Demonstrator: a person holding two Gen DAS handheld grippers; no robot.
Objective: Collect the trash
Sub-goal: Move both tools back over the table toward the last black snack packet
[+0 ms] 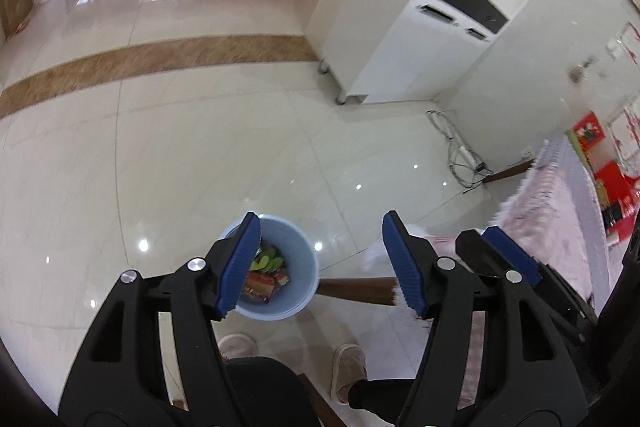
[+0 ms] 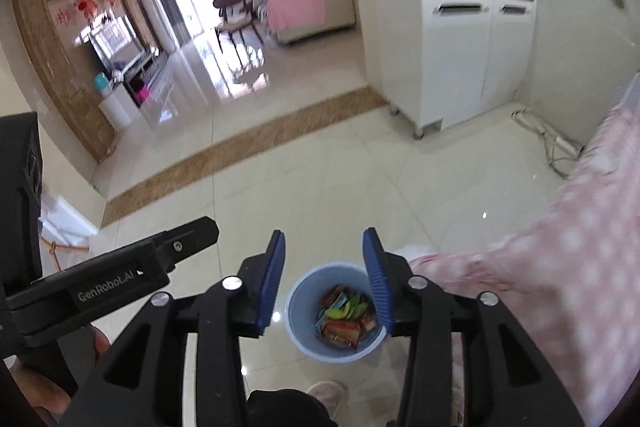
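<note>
A light blue trash bin point(image 1: 298, 233) stands on the tiled floor below both grippers, holding several colourful wrappers point(image 1: 264, 279) and green scraps. In the left wrist view my left gripper point(image 1: 321, 217) hangs above the bin's right rim, open, with nothing between its blue pads. One blue pad point(image 1: 510, 253) of the right gripper shows at the right. In the right wrist view my right gripper point(image 2: 325, 235) is open above the bin point(image 2: 304, 293), and the wrappers point(image 2: 344, 321) show through the gap. Neither gripper holds anything.
A table with a pink dotted cloth point(image 2: 560, 267) fills the right side. A white cabinet point(image 2: 456, 59) stands by the wall, with a power strip and cables point(image 1: 460, 151) on the floor near it. A person's slippered feet point(image 1: 350, 371) are just behind the bin.
</note>
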